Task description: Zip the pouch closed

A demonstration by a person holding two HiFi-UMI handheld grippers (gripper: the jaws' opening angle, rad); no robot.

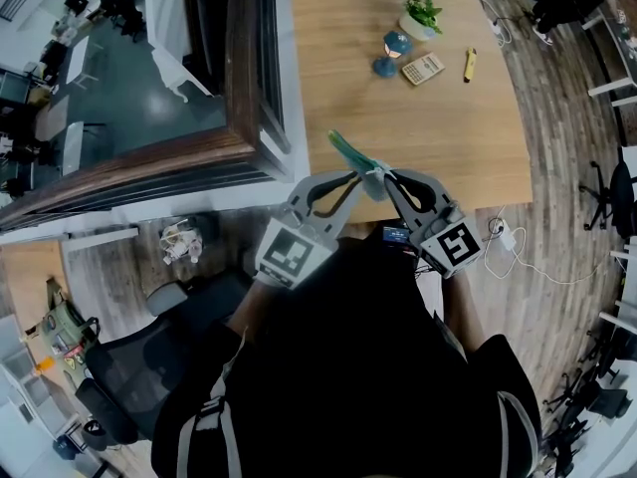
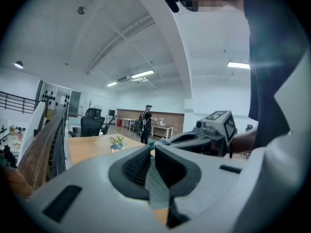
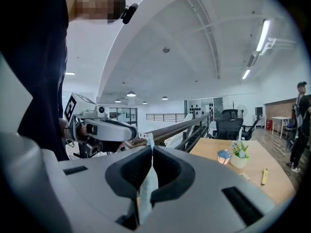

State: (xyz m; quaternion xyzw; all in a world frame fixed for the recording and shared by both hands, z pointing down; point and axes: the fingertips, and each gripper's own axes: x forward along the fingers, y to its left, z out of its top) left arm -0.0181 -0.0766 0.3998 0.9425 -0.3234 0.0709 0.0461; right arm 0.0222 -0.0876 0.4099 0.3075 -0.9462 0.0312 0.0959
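Two grips hold: my left gripper (image 2: 151,154) and right gripper (image 3: 149,152) each pinch the pouch (image 1: 356,152) shut-jawed above the bench's (image 1: 448,127) near edge. I can't see the zipper, so the zipping is probably still to do.

The pouch (image 1: 360,157) hangs between my left gripper (image 1: 348,177) and right gripper (image 1: 387,177), over the worktop's (image 1: 448,127) near edge; a potted plant (image 1: 420,13) and a calculator (image 1: 423,68) stand farther back.

Sm. teal-green pouch (image 1: 356,154), flat, thin, tilted, held up in air, pinched at both ends
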